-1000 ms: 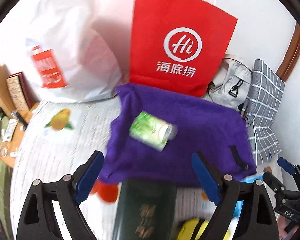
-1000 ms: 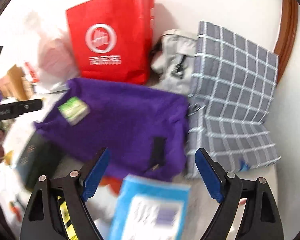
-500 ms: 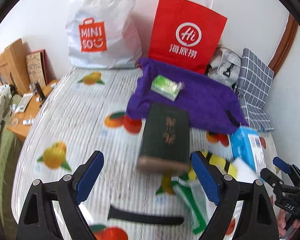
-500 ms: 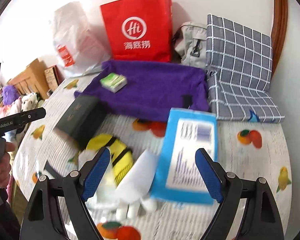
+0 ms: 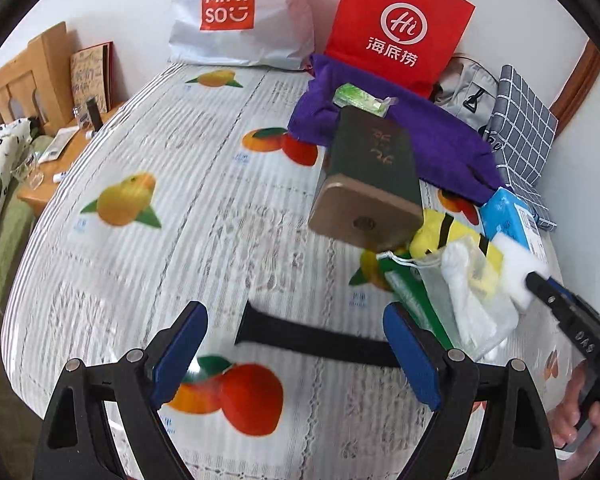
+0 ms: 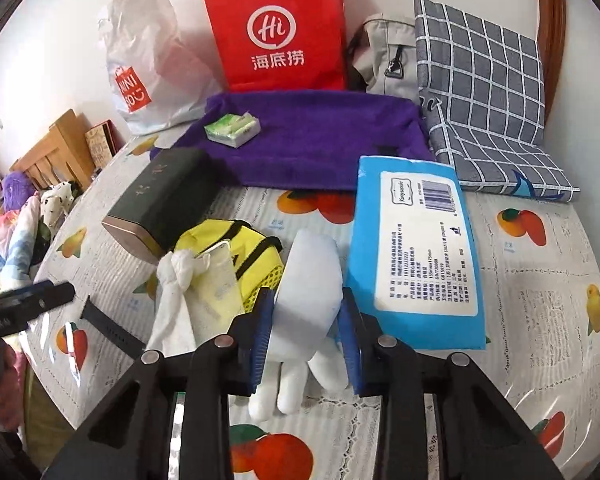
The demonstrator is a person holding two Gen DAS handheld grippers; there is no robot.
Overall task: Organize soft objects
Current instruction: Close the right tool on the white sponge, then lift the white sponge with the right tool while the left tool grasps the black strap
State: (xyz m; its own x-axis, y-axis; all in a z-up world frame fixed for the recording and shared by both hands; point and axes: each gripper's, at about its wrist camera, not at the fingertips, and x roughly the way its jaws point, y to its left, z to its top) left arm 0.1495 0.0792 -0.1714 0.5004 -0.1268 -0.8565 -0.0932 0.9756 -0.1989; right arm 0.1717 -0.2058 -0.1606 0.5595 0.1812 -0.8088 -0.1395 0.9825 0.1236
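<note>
My right tongs (image 6: 305, 334) have just closed on the white plush toy (image 6: 308, 280), left tongs (image 5: 296, 354) gape empty, facing the "MINISO" bag (image 5: 236, 12) and red "Hi" bag (image 5: 400, 24).

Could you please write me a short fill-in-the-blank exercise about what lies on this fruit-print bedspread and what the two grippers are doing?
1. The right gripper has just been closing on the ____ plush toy.
2. The small green tissue packet lies on the ____ fleece blanket.
3. The left gripper hovers with its jaws ____ above the black strap.
4. The tall paper bag standing behind the blanket is ____.

Missing words: white; purple; open; red
</note>
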